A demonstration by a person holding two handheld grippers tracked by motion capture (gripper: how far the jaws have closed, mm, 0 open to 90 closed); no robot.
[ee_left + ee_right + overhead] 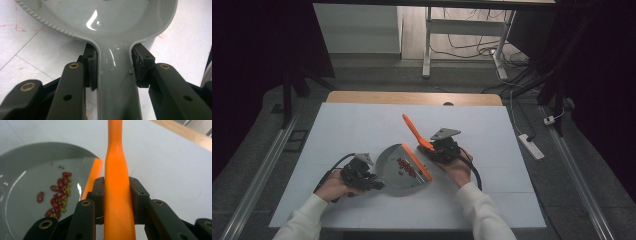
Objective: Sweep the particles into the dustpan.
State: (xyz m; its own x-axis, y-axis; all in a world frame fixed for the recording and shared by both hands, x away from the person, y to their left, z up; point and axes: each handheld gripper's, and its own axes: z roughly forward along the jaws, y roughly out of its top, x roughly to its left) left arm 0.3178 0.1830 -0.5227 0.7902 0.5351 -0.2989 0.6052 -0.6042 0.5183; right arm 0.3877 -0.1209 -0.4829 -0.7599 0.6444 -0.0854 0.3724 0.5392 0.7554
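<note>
Clamping grey dustpan (398, 172) by its handle, left tongs (362, 176) hold it near desk's (352, 125) front edge; right tongs (439, 149) clamped on orange brush (416, 134), handle slanting toward far edge, brush head at pan's right lip; red beans (58, 195) and smaller yellow-green bits already inside pan; right hand nearer brush, likely final sweep.

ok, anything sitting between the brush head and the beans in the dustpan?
Nothing visible. The beans lie loose on the grey dustpan floor, just inside its orange lip. The left claw is shut on the pan's handle, the right claw on the orange brush handle.
</note>
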